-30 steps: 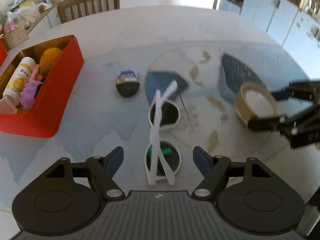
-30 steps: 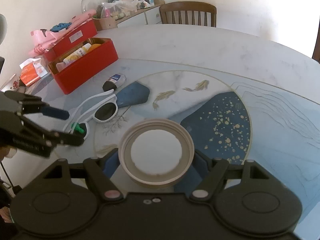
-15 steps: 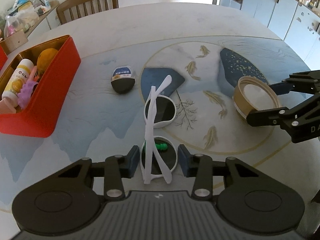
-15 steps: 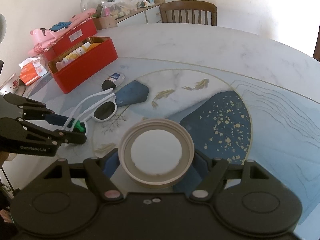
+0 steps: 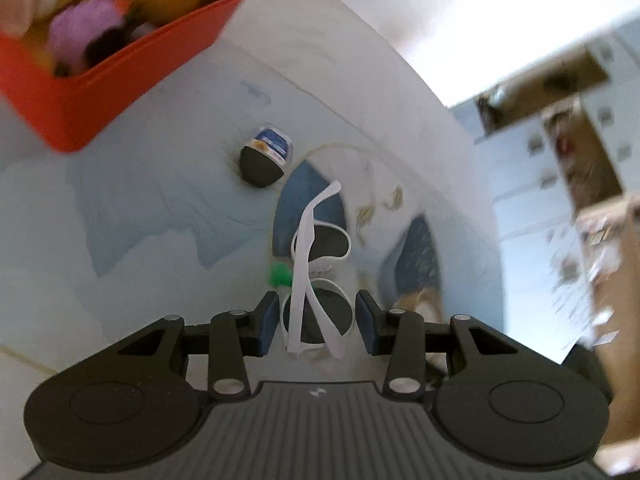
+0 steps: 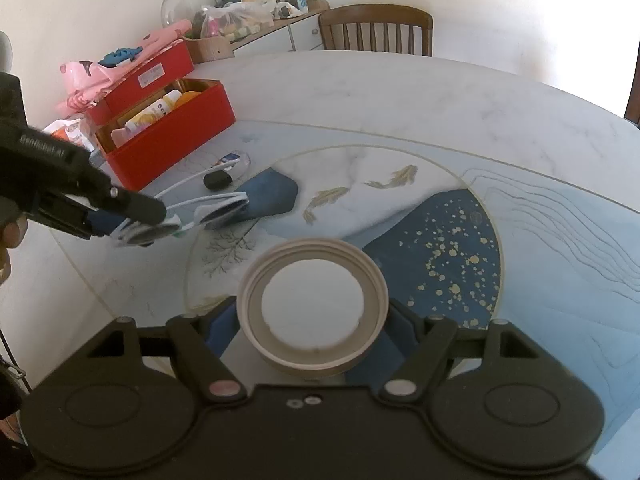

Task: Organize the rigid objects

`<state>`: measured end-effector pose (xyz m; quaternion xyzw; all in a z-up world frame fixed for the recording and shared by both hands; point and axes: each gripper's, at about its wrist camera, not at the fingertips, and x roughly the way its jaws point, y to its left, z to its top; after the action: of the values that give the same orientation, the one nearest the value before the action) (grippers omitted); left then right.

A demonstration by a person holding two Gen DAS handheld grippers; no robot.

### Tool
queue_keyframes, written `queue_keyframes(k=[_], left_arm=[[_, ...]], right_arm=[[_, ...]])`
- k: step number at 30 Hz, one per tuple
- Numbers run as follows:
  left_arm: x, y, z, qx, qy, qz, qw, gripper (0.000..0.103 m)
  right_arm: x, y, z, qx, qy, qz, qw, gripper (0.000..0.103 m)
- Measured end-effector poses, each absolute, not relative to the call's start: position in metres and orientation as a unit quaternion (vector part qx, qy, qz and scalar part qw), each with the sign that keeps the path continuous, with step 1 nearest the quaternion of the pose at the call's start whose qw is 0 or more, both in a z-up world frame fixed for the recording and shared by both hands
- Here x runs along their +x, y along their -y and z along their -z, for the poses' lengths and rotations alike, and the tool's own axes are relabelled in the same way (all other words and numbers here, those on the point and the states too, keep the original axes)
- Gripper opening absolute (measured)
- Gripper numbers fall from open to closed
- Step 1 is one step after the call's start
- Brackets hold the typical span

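Observation:
My left gripper (image 5: 316, 326) is shut on the near lens of white sunglasses (image 5: 316, 264) and holds them lifted and tilted above the table; the right wrist view shows them in the air (image 6: 184, 222). A small green piece (image 5: 280, 276) lies on the table under them. My right gripper (image 6: 312, 334) is shut on a beige ring-shaped lid (image 6: 312, 308), held just above the table. A small bottle with a black cap (image 5: 266, 156) lies beyond the sunglasses, also seen in the right wrist view (image 6: 224, 170).
An open red box (image 6: 168, 132) with bottles and soft items stands at the table's left; it also shows in the left wrist view (image 5: 100, 60). A second red box (image 6: 140, 80), pink cloth and clutter lie behind it. A wooden chair (image 6: 376, 28) stands at the far edge.
My left gripper closed on the sunglasses, then lifted and tilted them off the table; the green piece stayed on the table. My right gripper kept the lid still.

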<state>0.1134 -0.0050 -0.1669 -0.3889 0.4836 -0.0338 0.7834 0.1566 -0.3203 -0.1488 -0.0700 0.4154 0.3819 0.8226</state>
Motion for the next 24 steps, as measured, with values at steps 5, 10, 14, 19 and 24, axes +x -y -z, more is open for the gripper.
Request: queue_keyframes(k=[5,10,14,19,24], left_arm=[[0.107,-0.005,0.179,-0.470,-0.479,0.046,0.740,0.040],[0.102,-0.007,0.176,-0.459,-0.473,0.048,0.751,0.040],[0.104,-0.011,0.171,-0.446,-0.466,0.055,0.762,0.040],[0.103,-0.013,0.164,-0.409,-0.467,0.055,0.782,0.040],[0.096,-0.022,0.146,-0.356,-0.458,0.057,0.813,0.040]], right_arm=[[0.157,0.319,0.147,-0.070,-0.416,-0.381,0.823,0.076],[0.158,0.317,0.140,-0.055,-0.420,-0.377,0.824,0.076],[0.160,0.311,0.130,-0.045,-0.420,-0.375,0.825,0.076],[0.158,0.296,0.118,-0.058,-0.410,-0.371,0.831,0.076],[0.152,0.279,0.112,-0.064,-0.406,-0.362,0.837,0.076]])
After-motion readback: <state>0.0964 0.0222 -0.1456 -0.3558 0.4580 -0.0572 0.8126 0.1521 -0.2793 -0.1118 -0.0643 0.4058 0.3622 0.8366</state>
